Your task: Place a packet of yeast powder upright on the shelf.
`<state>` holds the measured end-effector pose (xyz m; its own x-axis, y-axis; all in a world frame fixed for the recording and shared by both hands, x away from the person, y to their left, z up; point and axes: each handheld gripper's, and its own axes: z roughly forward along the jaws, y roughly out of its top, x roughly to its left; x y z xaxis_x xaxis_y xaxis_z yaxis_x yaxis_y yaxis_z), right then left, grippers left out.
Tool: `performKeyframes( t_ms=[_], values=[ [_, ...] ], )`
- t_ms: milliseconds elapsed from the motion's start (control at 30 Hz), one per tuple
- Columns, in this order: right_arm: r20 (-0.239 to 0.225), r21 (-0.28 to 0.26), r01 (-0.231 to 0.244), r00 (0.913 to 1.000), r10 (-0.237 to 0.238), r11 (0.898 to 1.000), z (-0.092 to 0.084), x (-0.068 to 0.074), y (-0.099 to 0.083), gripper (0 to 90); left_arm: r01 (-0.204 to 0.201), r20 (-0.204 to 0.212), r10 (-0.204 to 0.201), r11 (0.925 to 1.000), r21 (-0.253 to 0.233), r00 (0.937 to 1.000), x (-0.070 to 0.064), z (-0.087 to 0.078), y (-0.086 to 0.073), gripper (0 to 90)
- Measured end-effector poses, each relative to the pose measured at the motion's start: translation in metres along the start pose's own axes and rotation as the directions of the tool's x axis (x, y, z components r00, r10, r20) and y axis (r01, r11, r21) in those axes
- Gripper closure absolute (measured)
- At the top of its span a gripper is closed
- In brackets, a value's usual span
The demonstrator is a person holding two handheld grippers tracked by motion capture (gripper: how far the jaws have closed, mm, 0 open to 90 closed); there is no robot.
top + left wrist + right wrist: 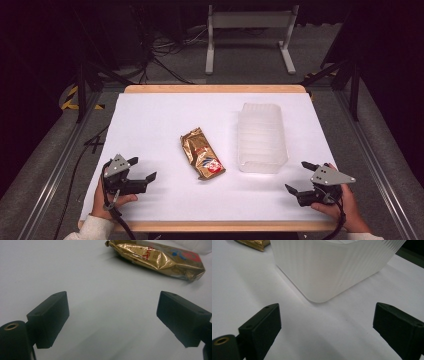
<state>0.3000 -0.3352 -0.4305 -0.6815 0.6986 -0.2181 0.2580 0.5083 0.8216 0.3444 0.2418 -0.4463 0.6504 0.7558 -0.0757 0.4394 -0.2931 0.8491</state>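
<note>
A crinkled gold foil snack packet (pixel 202 153) lies flat mid-table on the white table cover (pixel 150 120), just beside a ribbed translucent plastic tub (pixel 262 137) to its right. The left gripper (pixel 141 169) rests near the front edge, jaws spread, nothing between them. The right gripper (pixel 299 176) likewise stands spread and empty, facing the tub's corner.

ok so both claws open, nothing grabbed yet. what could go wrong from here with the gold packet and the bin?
1. The gold packet lies flat and crinkled on the white table; the left claw may slide over the glossy foil or pinch only a wrinkle.
2. The translucent bin looks light; the right claw, close to its near corner, could nudge it away.
3. The packet lies at an angle to the bin, so it may catch on the rim.
</note>
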Motion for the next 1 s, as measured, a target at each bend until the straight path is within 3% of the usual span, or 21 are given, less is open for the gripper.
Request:
performKeyframes(
  t_ms=[133, 367, 500, 567, 633, 700, 867, 900, 967, 1000],
  values=[
    [-0.002, 0.002, -0.001, 1.0000, 0.001, 1.000, 0.000, 0.000, 0.000, 8.5, 0.031, 0.025, -0.031, 0.9994, -0.012, 0.9992, 0.003, 0.007, 0.008, 11.7],
    [-0.005, 0.003, -0.002, 1.0000, 0.002, 1.000, 0.001, 0.000, -0.001, 8.5, 0.109, 0.080, -0.109, 0.9940, 0.010, 0.9908, 0.009, 0.031, 0.027, 11.7],
    [-0.006, 0.005, 0.000, 1.0000, 0.000, 1.000, 0.001, 0.000, -0.001, 8.5, 0.189, 0.107, -0.190, 0.9818, 0.017, 0.9760, 0.012, 0.048, 0.039, 11.7],
    [-0.006, 0.008, 0.001, 1.0000, -0.001, 1.000, 0.001, 0.000, -0.001, 8.5, 0.206, 0.131, -0.209, 0.9779, 0.033, 0.9691, 0.013, 0.058, 0.045, 12.9],
    [-0.007, 0.009, 0.001, 1.0000, -0.001, 1.000, 0.001, 0.000, -0.001, 8.5, 0.212, 0.130, -0.215, 0.9765, 0.038, 0.9678, 0.013, 0.069, 0.050, 14.1],
    [-0.008, 0.010, 0.000, 1.0000, 0.000, 1.000, 0.001, 0.000, -0.001, 8.5, 0.244, 0.160, -0.251, 0.9679, 0.061, 0.9548, 0.014, 0.082, 0.055, 15.8],
    [-0.011, 0.012, 0.004, 0.9999, -0.004, 1.000, 0.002, 0.000, -0.002, 8.6, 0.277, 0.175, -0.289, 0.9564, 0.093, 0.9411, 0.018, 0.107, 0.066, 15.2],
    [-0.012, 0.012, 0.005, 0.9999, -0.005, 1.000, 0.002, 0.000, -0.002, 8.6, 0.279, 0.176, -0.293, 0.9553, 0.097, 0.9399, 0.018, 0.110, 0.068, 14.7],
    [-0.012, 0.014, 0.007, 0.9999, -0.006, 1.000, 0.002, 0.001, -0.002, 8.6, 0.254, 0.159, -0.269, 0.9611, 0.108, 0.9500, 0.018, 0.118, 0.072, 14.2],
    [-0.012, 0.014, 0.007, 0.9999, -0.006, 1.000, 0.002, 0.000, -0.002, 8.6, 0.270, 0.168, -0.287, 0.9555, 0.119, 0.9430, 0.018, 0.120, 0.074, 13.6]
  ],
)
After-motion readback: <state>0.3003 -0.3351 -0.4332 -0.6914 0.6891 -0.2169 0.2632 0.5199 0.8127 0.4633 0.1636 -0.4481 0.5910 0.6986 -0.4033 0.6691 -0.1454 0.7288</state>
